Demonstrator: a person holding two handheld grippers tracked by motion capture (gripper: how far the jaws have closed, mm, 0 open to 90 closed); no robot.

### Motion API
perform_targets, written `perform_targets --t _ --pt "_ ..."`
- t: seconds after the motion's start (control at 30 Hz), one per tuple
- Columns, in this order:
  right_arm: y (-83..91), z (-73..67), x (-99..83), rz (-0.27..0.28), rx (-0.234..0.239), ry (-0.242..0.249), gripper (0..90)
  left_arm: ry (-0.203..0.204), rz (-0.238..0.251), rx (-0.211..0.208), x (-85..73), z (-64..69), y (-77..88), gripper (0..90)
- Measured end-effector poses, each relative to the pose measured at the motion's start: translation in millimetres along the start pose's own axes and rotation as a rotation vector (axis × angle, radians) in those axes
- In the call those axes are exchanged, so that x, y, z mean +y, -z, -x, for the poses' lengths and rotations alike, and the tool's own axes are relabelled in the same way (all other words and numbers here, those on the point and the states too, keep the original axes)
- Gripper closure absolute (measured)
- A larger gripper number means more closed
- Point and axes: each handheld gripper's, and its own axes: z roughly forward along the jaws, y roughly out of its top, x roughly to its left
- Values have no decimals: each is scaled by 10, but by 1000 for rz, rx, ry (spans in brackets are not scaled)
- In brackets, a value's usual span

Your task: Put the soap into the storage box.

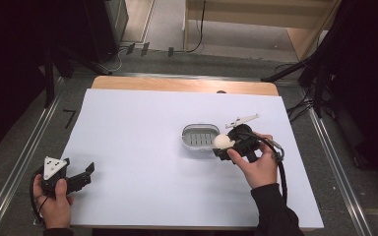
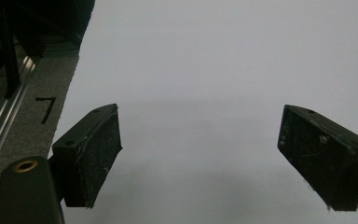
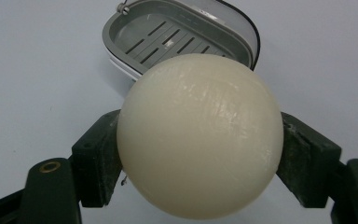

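A cream-white round soap [image 3: 199, 135] is clamped between the two black jaws of my right gripper [image 3: 200, 158]. In the high view that soap [image 1: 221, 141] hangs at the right end of a grey slotted soap dish [image 1: 200, 136], and my right gripper [image 1: 225, 145] is held by a hand in a dark sleeve. Just beyond the soap lies the dish [image 3: 168, 35], its tray bare. My left gripper [image 1: 89, 170] rests at the table's front left corner. Its jaws stand wide apart over bare white surface, and nothing lies between the fingers of the left gripper [image 2: 200, 163].
A white sheet [image 1: 142, 147] covers the table, with a wooden strip [image 1: 182, 84] along the far edge. Metal rails [image 1: 29, 147] run down both sides of the table. Black stands and cables [image 1: 320, 73] crowd the far right floor.
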Motion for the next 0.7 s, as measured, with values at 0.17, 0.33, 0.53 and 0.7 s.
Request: perform_targets --t 0.17,0.33,0.53,0.7 --pt "-21 -19 47 2 4 7 247 0 1 1 0 1 -1 143" --pt "-44 -49 98 2 8 11 247 0 0 0 0 2 0 144" --pt "-95 -81 162 -1 13 15 247 0 0 0 0 1 -1 143" --pt "-144 -102 211 -3 17 21 247 0 0 0 0 2 -1 143"
